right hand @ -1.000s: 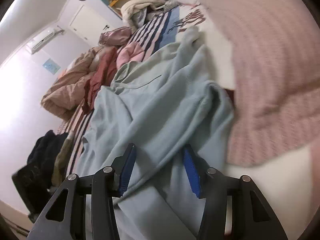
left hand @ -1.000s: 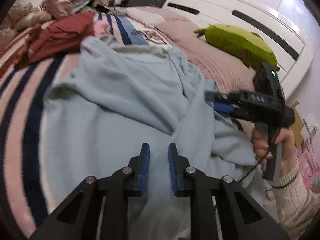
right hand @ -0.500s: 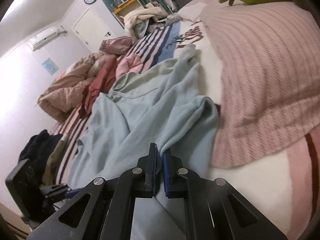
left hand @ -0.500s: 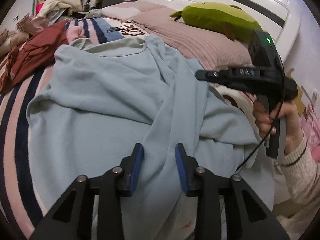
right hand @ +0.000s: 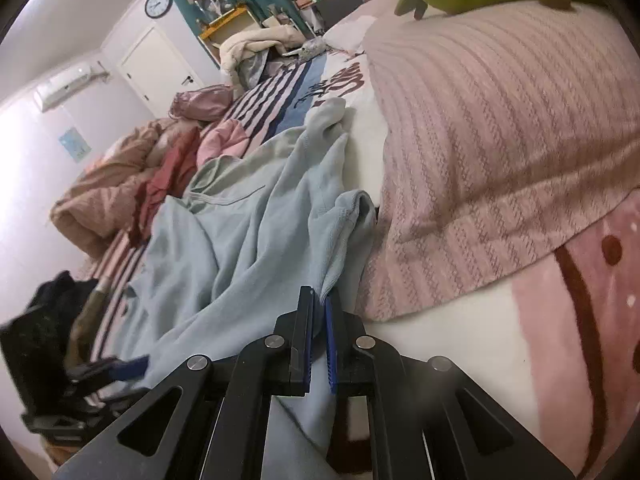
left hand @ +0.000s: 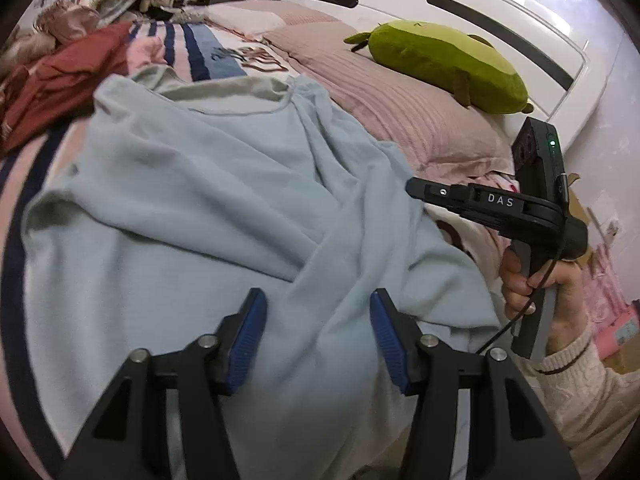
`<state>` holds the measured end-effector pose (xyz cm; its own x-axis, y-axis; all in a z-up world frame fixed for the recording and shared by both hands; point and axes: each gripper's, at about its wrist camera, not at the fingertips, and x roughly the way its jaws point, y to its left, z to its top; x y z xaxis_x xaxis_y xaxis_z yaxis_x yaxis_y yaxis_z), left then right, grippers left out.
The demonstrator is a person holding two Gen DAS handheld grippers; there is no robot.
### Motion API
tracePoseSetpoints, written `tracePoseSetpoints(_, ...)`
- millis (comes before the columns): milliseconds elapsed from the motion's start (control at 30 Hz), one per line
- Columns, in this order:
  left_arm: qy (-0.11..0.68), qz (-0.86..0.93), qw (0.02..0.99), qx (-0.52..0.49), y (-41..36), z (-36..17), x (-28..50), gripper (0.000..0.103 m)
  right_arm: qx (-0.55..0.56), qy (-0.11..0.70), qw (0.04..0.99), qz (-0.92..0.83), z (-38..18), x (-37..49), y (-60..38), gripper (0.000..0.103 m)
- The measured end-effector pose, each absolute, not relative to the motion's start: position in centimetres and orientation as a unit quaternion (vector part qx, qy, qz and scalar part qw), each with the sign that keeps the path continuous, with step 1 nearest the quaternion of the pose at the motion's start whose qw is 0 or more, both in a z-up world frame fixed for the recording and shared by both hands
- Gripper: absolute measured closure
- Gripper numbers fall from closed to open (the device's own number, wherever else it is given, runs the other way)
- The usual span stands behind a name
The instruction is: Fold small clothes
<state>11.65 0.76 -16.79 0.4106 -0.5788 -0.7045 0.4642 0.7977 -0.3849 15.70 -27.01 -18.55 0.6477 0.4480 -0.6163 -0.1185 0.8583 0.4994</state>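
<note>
The light blue top lies spread over the middle of the bed, and its flat part on the left is soft and low, so a hand-held gripper could pass over it. Raised folds run across the top near the right side. On the right, a big pink pillow sits just beside the top and blocks that way. A green plush toy lies on the pillow, by the white headboard. At the far left, a red garment and more heaped clothes fill the bed's edge. The striped blanket past the top's collar is bare.
</note>
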Motion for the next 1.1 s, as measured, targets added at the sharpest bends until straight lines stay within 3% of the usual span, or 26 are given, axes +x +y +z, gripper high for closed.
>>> tracePoseSetpoints(33,0.448,-0.321,0.832,-0.068,0.6,-16.9,11.5,0.087,0.213,0.387,0.881,0.168,-18.5,15.7,-27.1,0.103)
tracePoseSetpoints(133,0.445,-0.312,0.837,-0.059,0.2,-16.5,11.0,0.099,0.208,0.384,0.883,0.174,-18.1,15.5,-27.1,0.103)
tracePoseSetpoints(367,0.397,-0.276,0.873,-0.066,2.6,-13.2,10.1,0.100,0.211,0.390,0.877,0.186,-18.0,15.6,-26.8,0.103)
tracePoseSetpoints(667,0.428,-0.202,0.880,-0.050,5.4,-15.4,9.8,0.101,0.189,0.406,0.873,0.194,-17.8,15.2,-26.4,0.099)
tracePoseSetpoints(700,0.422,-0.205,0.881,-0.061,6.1,-15.1,9.5,0.092,0.187,0.404,0.872,0.202,-17.4,14.9,-26.7,0.099)
tracePoseSetpoints(733,0.418,-0.202,0.883,-0.068,7.0,-14.9,9.1,0.073,0.180,0.401,0.872,0.215,-16.8,14.4,-27.1,0.098)
tracePoseSetpoints(767,0.412,-0.192,0.888,-0.070,7.9,-14.4,8.6,0.063,0.171,0.400,0.872,0.226,-16.2,13.8,-27.4,0.093)
tracePoseSetpoints(800,0.408,-0.187,0.891,-0.068,8.5,-14.0,8.2,0.051,0.160,0.403,0.870,0.236,-15.7,13.2,-27.8,0.080)
tracePoseSetpoints(833,0.407,-0.185,0.892,-0.065,9.1,-13.8,7.8,0.049,0.146,0.409,0.867,0.243,-15.3,12.4,-28.2,0.069)
tracePoseSetpoints(933,0.417,-0.191,0.885,-0.085,10.8,-13.8,6.2,0.041,0.115,0.443,0.850,0.261,-15.7,10.5,-29.1,0.068)
tracePoseSetpoints(1100,0.448,-0.173,0.870,-0.114,12.7,-16.0,4.0,0.041,0.107,0.502,0.802,0.305,-18.8,8.0,-29.2,0.066)
